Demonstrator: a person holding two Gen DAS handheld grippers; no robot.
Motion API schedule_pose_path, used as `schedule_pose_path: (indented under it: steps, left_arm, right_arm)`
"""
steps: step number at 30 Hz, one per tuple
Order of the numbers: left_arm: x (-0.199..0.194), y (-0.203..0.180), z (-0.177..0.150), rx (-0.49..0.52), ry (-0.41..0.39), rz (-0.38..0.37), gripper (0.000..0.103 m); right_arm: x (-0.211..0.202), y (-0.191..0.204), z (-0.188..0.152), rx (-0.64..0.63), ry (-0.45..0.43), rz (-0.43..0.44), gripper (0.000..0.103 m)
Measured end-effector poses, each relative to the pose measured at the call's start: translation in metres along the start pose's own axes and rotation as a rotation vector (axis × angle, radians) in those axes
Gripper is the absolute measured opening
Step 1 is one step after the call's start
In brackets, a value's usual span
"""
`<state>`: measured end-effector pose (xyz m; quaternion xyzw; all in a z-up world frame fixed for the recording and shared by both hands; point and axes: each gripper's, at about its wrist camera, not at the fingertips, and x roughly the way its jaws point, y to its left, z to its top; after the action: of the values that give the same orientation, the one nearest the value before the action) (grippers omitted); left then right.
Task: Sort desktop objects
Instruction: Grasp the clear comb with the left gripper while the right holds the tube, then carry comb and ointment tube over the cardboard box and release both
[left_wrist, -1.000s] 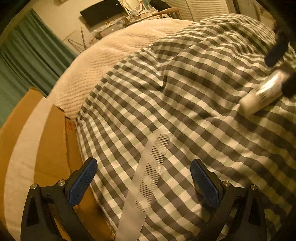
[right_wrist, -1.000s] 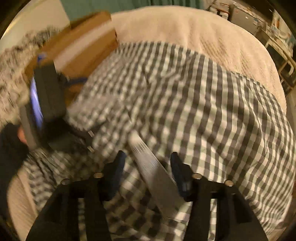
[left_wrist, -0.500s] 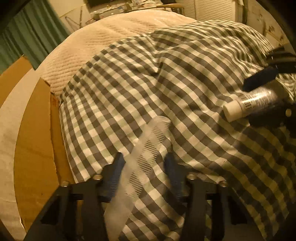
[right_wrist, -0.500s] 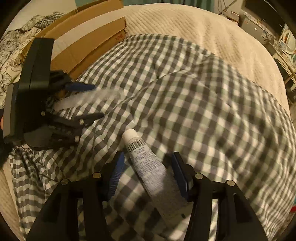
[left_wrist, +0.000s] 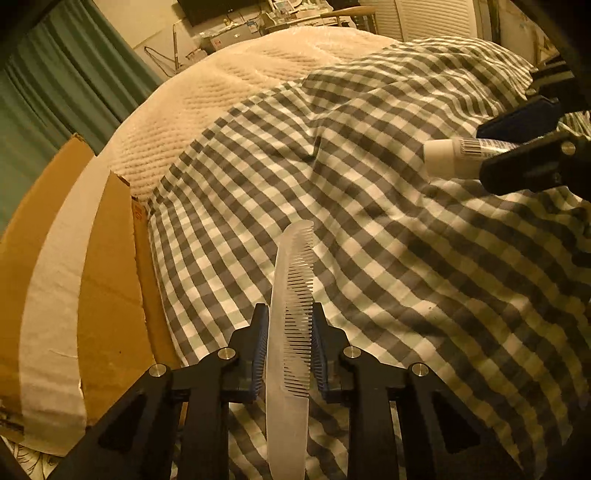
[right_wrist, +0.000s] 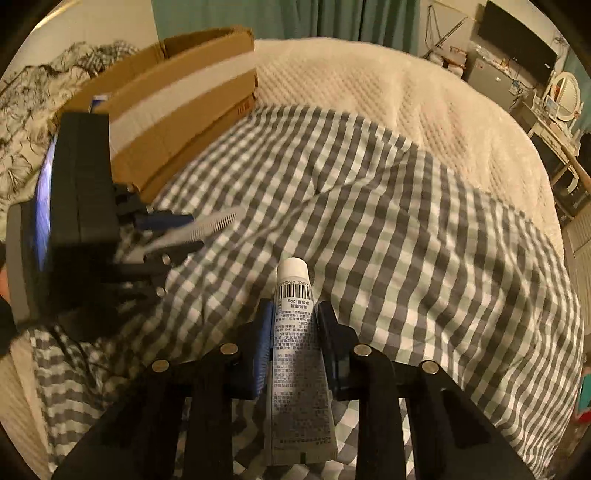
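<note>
Frosted translucent plastic comb (left_wrist: 291, 314). Glossy printed plastic tube (right_wrist: 299, 354), smooth white cap. Matt woven gingham cloth (left_wrist: 369, 221); beyond it, nubbly cream blanket (left_wrist: 229, 88). Matt brown corrugated cardboard box (left_wrist: 107, 295), paper-taped.

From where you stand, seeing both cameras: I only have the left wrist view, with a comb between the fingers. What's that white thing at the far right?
Observer: A printed tube with a white cap, lying lengthwise between the fingers of the right gripper, whose jaws are closing on it.
Operator: Does it have a label?
Observer: Yes, a barcode just below the cap, then small print down to the crimped end.
Operator: Is anything in that cardboard box?
Observer: The right view looks over the cardboard box wall; something blue and white shows inside at its far left.
</note>
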<state>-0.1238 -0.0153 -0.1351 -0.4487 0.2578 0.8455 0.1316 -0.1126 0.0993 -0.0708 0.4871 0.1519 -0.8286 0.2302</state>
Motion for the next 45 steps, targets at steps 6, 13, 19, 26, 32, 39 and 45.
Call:
schedule_pose_path:
  steps: [6, 13, 19, 26, 32, 39, 45]
  left_arm:
    - [-0.008, 0.004, 0.001, -0.027, -0.034, -0.015, 0.003]
    - [-0.005, 0.006, -0.003, -0.049, -0.007, -0.034, 0.003]
    - [-0.005, 0.016, -0.004, -0.105, -0.011, -0.063, 0.003]
    - [0.016, 0.018, -0.008, -0.114, 0.051, -0.034, 0.019]
    - [0.012, 0.023, -0.008, -0.143, 0.041, -0.084, 0.003]
    - [-0.025, 0.025, 0.002, -0.189, -0.087, -0.123, 0.003]
    - [-0.062, 0.041, 0.016, -0.250, -0.184, -0.121, 0.003]
  right_arm:
    - [-0.006, 0.000, 0.002, 0.009, -0.014, -0.001, 0.024]
    - [-0.009, -0.004, 0.000, 0.022, -0.006, -0.001, 0.024]
    - [-0.006, -0.003, 0.000, 0.015, -0.001, 0.000, 0.024]
    - [-0.004, -0.001, -0.002, 0.009, 0.010, 0.008, 0.024]
    - [-0.004, 0.001, -0.003, 0.001, 0.020, 0.000, 0.024]
    - [-0.019, -0.001, -0.001, 0.033, -0.024, 0.044, 0.024]
    - [-0.042, 0.001, 0.006, 0.066, -0.094, 0.065, 0.024]
